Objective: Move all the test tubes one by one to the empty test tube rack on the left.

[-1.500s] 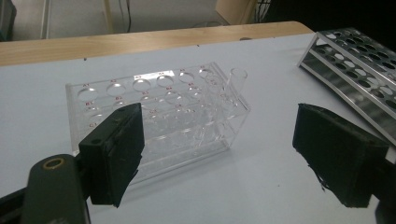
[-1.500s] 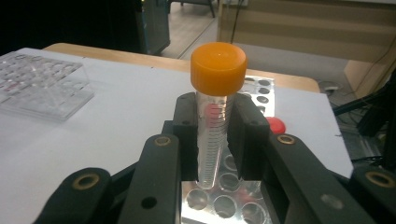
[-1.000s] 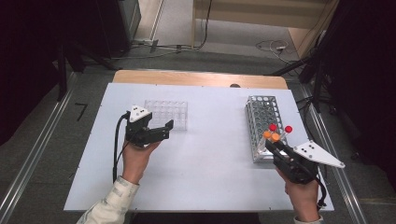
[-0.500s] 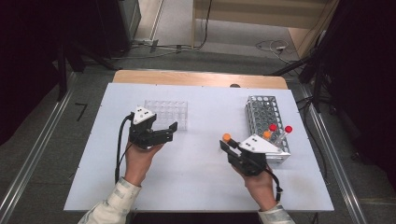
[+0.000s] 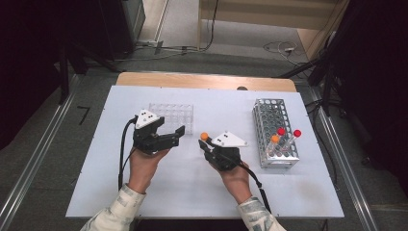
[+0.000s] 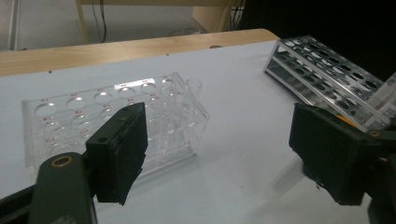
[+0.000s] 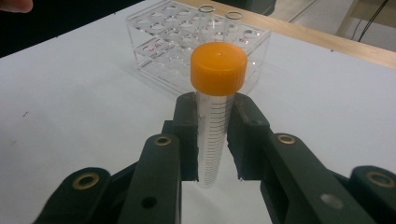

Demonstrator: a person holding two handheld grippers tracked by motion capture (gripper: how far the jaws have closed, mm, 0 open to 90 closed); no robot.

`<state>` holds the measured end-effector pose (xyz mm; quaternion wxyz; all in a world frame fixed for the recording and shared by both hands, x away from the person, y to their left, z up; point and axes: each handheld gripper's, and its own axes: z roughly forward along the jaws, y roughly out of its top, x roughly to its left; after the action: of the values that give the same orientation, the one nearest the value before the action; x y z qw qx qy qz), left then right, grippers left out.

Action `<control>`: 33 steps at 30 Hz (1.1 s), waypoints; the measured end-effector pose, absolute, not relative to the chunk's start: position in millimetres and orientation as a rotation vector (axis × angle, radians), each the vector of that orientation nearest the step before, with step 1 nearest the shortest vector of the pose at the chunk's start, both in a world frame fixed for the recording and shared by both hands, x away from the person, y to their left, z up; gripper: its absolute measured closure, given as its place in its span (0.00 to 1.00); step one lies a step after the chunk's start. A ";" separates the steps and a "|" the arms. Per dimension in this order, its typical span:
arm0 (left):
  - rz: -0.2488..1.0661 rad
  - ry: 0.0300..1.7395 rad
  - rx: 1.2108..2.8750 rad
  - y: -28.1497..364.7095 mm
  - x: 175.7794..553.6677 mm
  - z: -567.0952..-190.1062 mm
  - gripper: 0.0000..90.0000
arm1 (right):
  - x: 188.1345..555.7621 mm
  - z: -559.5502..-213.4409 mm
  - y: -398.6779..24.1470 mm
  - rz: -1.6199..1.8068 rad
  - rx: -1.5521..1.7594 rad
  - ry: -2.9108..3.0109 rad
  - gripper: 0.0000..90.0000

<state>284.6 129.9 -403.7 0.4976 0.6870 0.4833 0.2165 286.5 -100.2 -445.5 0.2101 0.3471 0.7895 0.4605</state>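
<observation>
Right gripper (image 5: 208, 146) sits mid-table, jaws pinched on a clear tube w/ orange cap (image 7: 218, 68); in the right gripper view the tube stands upright between the black pads (image 7: 187, 135), graduation marks down its side, cap well above the jaw tips. From the high view the cap (image 5: 204, 136) shows just left of the gripper's grey plate.

Left gripper (image 5: 174, 135) is to its left, held by the person's hand (image 5: 143, 164), jaws spread wide w/ nothing between them; the left gripper view shows bare table between the two pads (image 6: 122, 150).

Clear plastic rack (image 5: 172, 117) lies just beyond the left gripper, near the table's far-left part; a couple of empty clear tubes stand at one end of it (image 7: 206, 14). It's apart from both grippers.

Metal mesh rack (image 5: 273, 130) is on the right side of the white table (image 5: 106, 192), near the right gripper but not touching. It holds 2 red-capped tubes (image 5: 297, 133) and 1 orange-capped tube (image 5: 275, 139) at its near end.
</observation>
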 end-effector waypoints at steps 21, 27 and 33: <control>0.369 1.019 1.776 118.3 286.8 -411.7 0.68 | 292.0 -443.0 -54.4 1.315 0.903 2.233 0.79; 0.376 1.010 1.798 116.6 287.8 -414.9 0.77 | 292.7 -443.6 -53.6 1.321 0.903 2.236 0.79; 0.388 1.007 1.791 116.3 287.5 -414.8 0.78 | 292.2 -442.6 -55.3 1.319 0.901 2.248 0.69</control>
<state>287.5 116.3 -414.8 0.5013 0.7411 0.4166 0.1607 292.2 -55.3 -442.6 0.1909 0.3206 0.8001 0.4697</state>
